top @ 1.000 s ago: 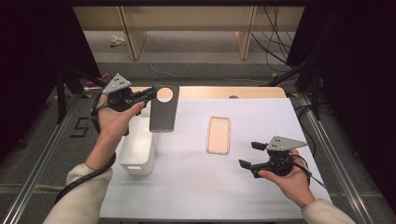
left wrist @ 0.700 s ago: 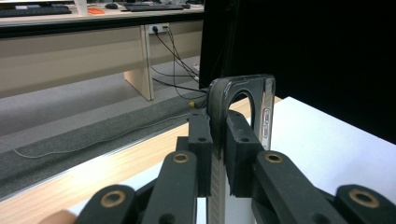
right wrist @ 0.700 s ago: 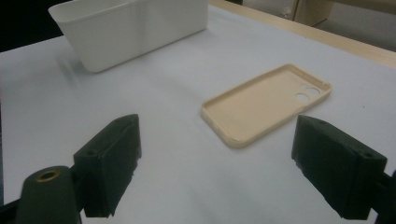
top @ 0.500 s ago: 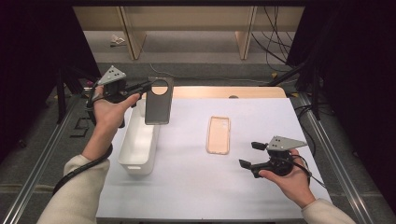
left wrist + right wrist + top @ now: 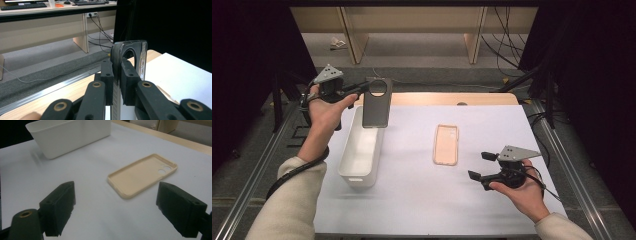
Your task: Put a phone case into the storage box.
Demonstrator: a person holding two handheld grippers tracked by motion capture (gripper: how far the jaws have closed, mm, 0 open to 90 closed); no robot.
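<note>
**Dark phone case held over white bin; beige case flat on table**

Left gripper [image 5: 362,90]: jaws clamped tight on the top edge of a dark phone case [image 5: 376,102], just beside the round camera cutout. Case hanging upright, long side down, lower end above the far end of the white bin [image 5: 347,165], not touching it as far as visible. Seen edge-on in the left gripper view: dark case [image 5: 128,53] pinched between both black pads, side buttons facing right. Left hand [image 5: 326,111] raised off the table at its left rear corner, cable trailing down along the forearm.

White bin: rectangular, open top, standing on the white table cover [image 5: 412,200] at left, long axis running away from the person.

Beige phone case [image 5: 446,144]: lying flat near table centre, open side up, camera holes at the far end. Well apart from the bin.

Right gripper [image 5: 482,167]: jaws spread wide, nothing between them, held low over the cover at right front, pointing left toward the beige case. In the right gripper view, beige case [image 5: 143,175] ahead between the two pads, untouched; bin [image 5: 70,136] farther back at upper left.
</note>
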